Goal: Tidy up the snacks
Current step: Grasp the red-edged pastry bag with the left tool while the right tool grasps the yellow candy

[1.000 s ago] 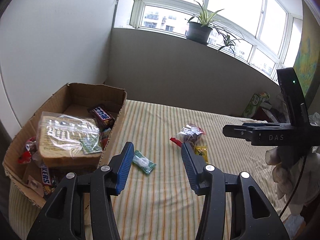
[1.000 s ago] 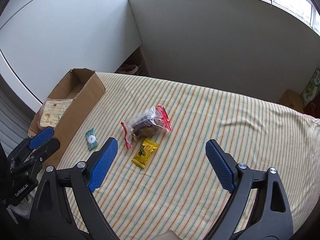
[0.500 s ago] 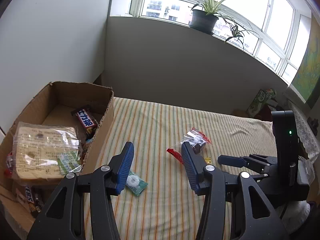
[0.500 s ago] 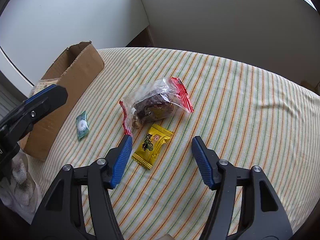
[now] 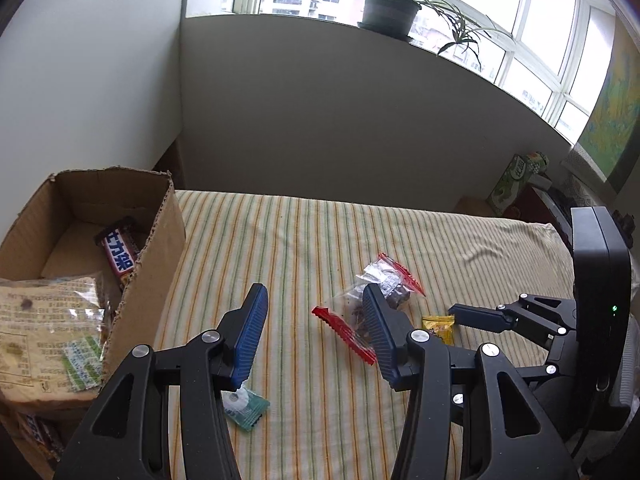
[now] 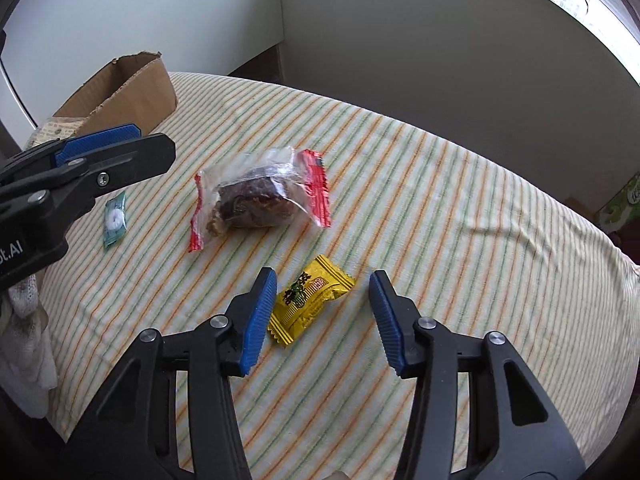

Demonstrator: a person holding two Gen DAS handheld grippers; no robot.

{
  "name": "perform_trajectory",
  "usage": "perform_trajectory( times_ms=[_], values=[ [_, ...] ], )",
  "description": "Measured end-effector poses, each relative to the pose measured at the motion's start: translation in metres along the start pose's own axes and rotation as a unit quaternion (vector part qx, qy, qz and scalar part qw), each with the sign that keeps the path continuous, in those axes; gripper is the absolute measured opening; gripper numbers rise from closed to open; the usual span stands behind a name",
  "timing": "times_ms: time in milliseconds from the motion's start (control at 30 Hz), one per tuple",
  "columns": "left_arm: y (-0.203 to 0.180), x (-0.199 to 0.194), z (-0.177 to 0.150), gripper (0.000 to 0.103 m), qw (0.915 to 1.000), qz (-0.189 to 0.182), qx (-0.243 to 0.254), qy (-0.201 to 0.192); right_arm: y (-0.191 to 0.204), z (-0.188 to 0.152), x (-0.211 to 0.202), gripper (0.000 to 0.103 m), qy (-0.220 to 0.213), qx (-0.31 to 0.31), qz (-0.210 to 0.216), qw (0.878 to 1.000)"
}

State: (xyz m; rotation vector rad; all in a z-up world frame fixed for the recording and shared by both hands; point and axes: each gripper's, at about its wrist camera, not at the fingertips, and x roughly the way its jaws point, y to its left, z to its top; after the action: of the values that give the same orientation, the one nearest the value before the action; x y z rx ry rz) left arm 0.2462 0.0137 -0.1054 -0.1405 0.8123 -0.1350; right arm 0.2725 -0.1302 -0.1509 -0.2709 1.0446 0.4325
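Observation:
A yellow candy packet (image 6: 310, 299) lies on the striped cloth between the open fingers of my right gripper (image 6: 322, 320); it also shows in the left wrist view (image 5: 439, 327). A clear bag with red ends holding a brown snack (image 6: 256, 200) lies beyond it, and shows in the left wrist view (image 5: 372, 304). A small green mint packet (image 6: 114, 218) lies to the left, under my left gripper (image 5: 314, 336), which is open and empty. The cardboard box (image 5: 156, 240) at the left holds a bread bag (image 5: 44, 332) and chocolate bars (image 5: 120, 258).
The striped cloth table (image 6: 440, 220) ends at a grey wall behind. A green carton (image 5: 514, 182) stands at the far right. A potted plant (image 5: 390, 8) sits on the window sill. The right gripper body (image 5: 592, 320) shows at the right of the left wrist view.
My right gripper has moved down and forward and narrowed around the yellow candy packet. My left gripper has shifted right, away from the box, over the mint packet.

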Motion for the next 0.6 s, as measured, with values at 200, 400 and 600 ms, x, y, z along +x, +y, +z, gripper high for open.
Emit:
perform_trajectory(
  times_ms=[200, 400, 600],
  values=[
    [-0.035, 0.01, -0.01, 0.062, 0.9973, 0.004, 0.073, 0.009, -0.042, -0.013, -0.01, 0.05, 0.003, 0.036, -0.005, 0.999],
    [-0.061, 0.018, -0.007, 0.068, 0.9914, 0.041, 0.124, 0.003, -0.054, -0.023, -0.017, 0.05, -0.002, 0.038, 0.003, 0.999],
    [-0.069, 0.044, -0.008, 0.073, 0.9873, 0.077, 0.138, 0.02, -0.057, -0.026, -0.021, 0.05, -0.006, 0.036, 0.014, 0.999]
  ],
)
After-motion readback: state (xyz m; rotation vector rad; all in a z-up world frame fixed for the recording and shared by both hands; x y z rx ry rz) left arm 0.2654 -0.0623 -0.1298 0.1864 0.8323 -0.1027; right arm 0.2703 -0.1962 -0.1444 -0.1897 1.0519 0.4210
